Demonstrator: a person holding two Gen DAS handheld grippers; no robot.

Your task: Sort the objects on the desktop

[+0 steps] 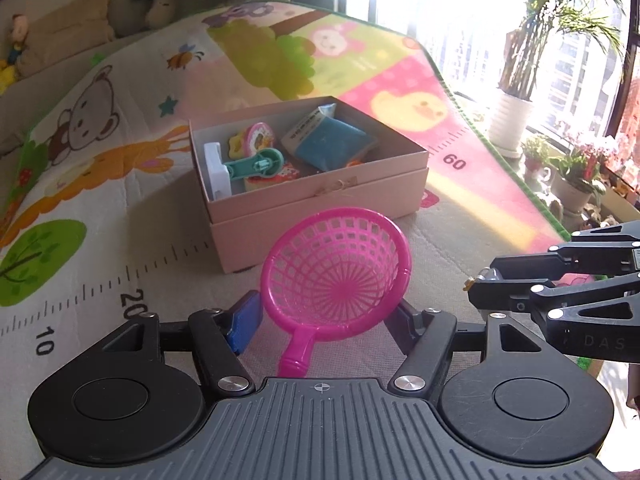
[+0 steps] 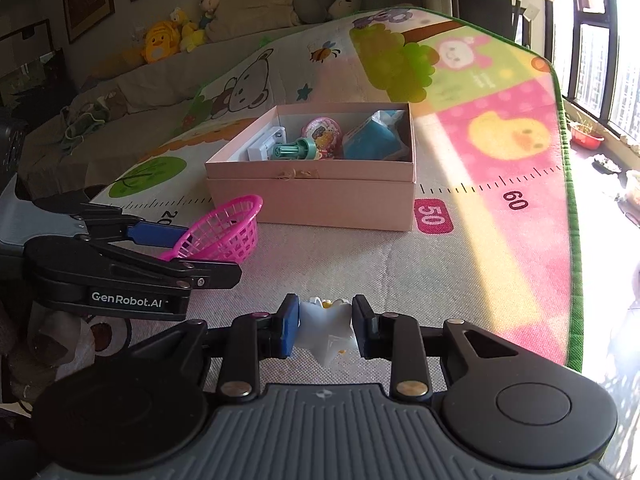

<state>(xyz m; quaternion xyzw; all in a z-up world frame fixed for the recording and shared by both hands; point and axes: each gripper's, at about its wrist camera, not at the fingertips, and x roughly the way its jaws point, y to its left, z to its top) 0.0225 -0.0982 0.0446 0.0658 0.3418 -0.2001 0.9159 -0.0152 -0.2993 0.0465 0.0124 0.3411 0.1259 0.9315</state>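
Note:
A pink plastic basket (image 1: 340,276) with a short handle stands tilted between the fingers of my left gripper (image 1: 324,314), whose blue pads press on its rim from both sides. From the right wrist view the same basket (image 2: 226,228) leans in front of the left gripper (image 2: 210,256), just above the mat. My right gripper (image 2: 325,314) is shut on a small white star-shaped toy (image 2: 326,330) with yellow spots. Beyond both stands an open pink box (image 1: 320,196) (image 2: 308,168) holding a blue packet (image 1: 332,144), a teal roller (image 1: 256,162), a white piece and pink round toys.
Everything sits on a colourful play mat (image 2: 460,264) with a printed ruler and a green edge (image 2: 574,240). Potted plants (image 1: 516,120) line the window on the right. Plush toys (image 2: 164,42) lie on the sofa behind. The right gripper (image 1: 476,292) is close to the basket's right.

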